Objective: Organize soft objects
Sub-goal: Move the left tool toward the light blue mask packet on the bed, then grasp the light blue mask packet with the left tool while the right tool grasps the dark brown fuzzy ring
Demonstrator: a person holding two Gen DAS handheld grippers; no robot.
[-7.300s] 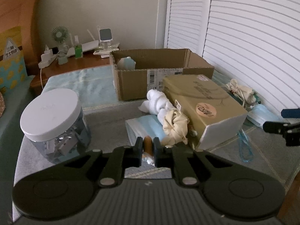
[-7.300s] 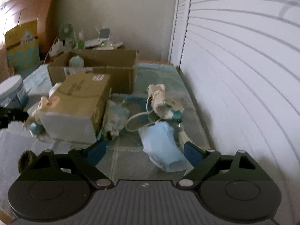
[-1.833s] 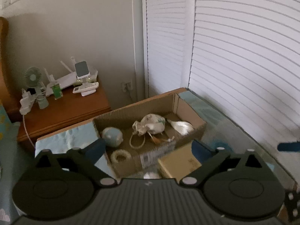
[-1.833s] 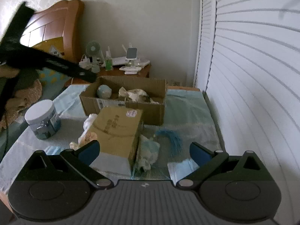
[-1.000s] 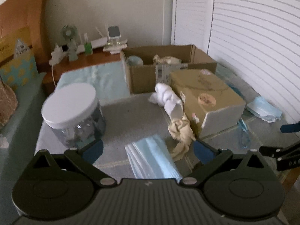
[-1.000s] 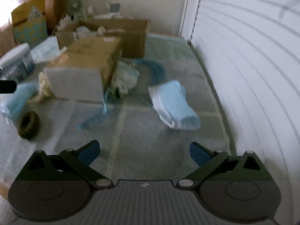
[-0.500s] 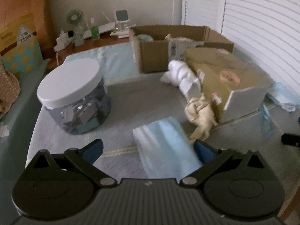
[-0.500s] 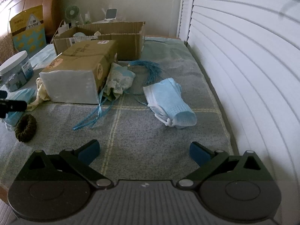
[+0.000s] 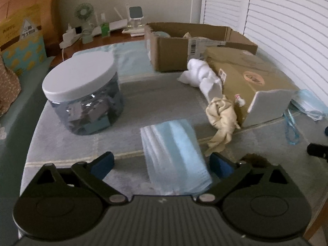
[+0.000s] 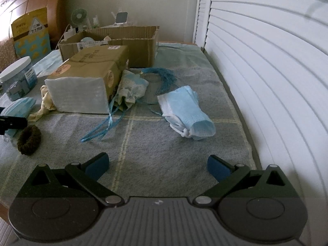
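Note:
My left gripper (image 9: 162, 167) is open, its jaws on either side of a stack of blue face masks (image 9: 174, 149) lying on the cloth. A cream rag (image 9: 222, 116) and a white sock (image 9: 205, 78) lie beyond it. My right gripper (image 10: 156, 166) is open and empty above the cloth. Ahead of it lie a second bundle of blue masks (image 10: 184, 111), a patterned pouch (image 10: 131, 88), blue ribbon (image 10: 104, 126), a blue tassel (image 10: 164, 78) and a dark scrunchie (image 10: 28, 136). The open cardboard box (image 10: 123, 41) at the back holds soft items.
A closed tan box (image 10: 88, 75) lies in the middle of the surface. A clear jar with a white lid (image 9: 82, 94) stands at the left. White slatted doors (image 10: 266, 61) run along the right edge. A nightstand with a fan (image 9: 83, 16) stands behind.
My left gripper dropped the scrunchie it held, swung over the cardboard box, then came back low and closed in on the blue mask stack. My right gripper lowered toward the cloth.

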